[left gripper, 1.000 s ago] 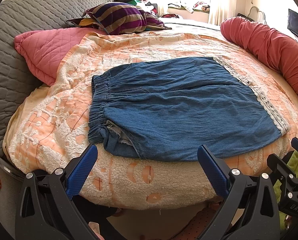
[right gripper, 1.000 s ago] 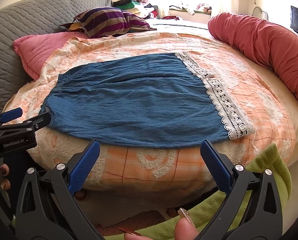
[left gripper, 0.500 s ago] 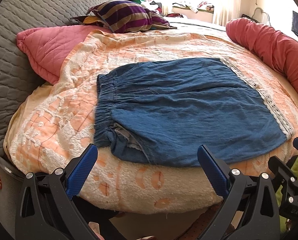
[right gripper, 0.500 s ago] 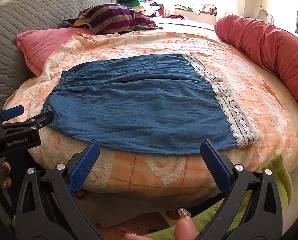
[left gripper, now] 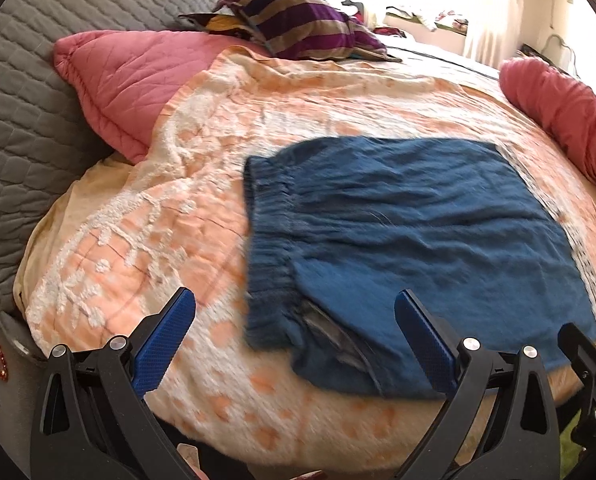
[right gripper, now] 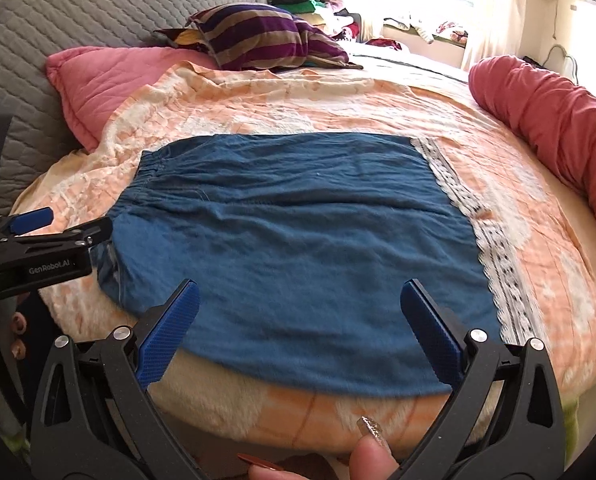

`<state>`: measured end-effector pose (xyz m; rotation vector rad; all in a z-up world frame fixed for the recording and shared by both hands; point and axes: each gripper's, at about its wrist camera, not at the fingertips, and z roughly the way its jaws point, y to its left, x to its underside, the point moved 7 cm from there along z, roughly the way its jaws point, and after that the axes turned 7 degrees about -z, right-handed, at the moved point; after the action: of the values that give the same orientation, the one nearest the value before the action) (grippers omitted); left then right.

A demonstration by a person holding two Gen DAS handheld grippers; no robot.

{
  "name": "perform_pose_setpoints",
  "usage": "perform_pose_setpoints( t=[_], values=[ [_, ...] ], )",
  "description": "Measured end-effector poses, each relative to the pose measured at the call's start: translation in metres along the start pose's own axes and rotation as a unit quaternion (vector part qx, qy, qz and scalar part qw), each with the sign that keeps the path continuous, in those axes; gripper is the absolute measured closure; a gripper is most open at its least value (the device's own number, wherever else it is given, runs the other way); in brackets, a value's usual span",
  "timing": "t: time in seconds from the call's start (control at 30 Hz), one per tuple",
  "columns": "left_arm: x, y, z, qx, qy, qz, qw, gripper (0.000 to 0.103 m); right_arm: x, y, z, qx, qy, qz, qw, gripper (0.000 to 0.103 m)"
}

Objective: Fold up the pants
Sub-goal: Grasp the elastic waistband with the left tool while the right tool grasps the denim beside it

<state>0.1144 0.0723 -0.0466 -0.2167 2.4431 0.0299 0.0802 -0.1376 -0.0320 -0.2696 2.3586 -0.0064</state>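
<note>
Bedding in peach and white, a fluffy patterned blanket (right gripper: 337, 100), is covering the whole bed, and everything else is lying on it. Along the bed's right edge a long rolled red bolster (right gripper: 545, 120) is stretching toward the window. At the head end a grey quilted headboard cushion (right gripper: 78, 28) is standing, with a pink quilted pillow (right gripper: 110, 80) leaning against it and a purple-and-tan striped pillow (right gripper: 258, 36) sitting behind that.

Blue denim pants with a white lace hem (right gripper: 298, 240) are lying flat near the bed's front edge, folded lengthwise, their elastic waistband (left gripper: 270, 240) pointing toward the left edge and the lace trim (right gripper: 489, 240) toward the right. At the front left corner of the garment some lining is peeking out.

Left tongs (left gripper: 294, 336) are hovering spread wide over the front edge, just before the waistband corner, gripping nothing. Right tongs (right gripper: 298, 328) are likewise gaping apart, empty, above the pants' near edge. A fingertip with a glittery nail (right gripper: 371, 452) is showing beneath them.
</note>
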Motion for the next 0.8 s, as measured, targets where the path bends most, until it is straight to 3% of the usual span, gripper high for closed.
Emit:
perform_pose_setpoints(
  t=[0.4,0.67,0.8],
  values=[
    [-0.053,0.03,0.058,-0.009,0.026,-0.022,0.9994,0.004,-0.058,0.018,0.06,-0.018,0.015,-0.046,0.999,0.008],
    [-0.081,0.058,0.115,-0.008,0.073,-0.046,0.9962,0.004,-0.102,0.026,0.116,-0.034,0.027,-0.085,0.995,0.008],
    [-0.088,0.063,0.136,-0.005,0.09,-0.048,0.9948,0.004,-0.117,0.027,0.154,-0.061,0.055,-0.085,0.993,0.008]
  ],
)
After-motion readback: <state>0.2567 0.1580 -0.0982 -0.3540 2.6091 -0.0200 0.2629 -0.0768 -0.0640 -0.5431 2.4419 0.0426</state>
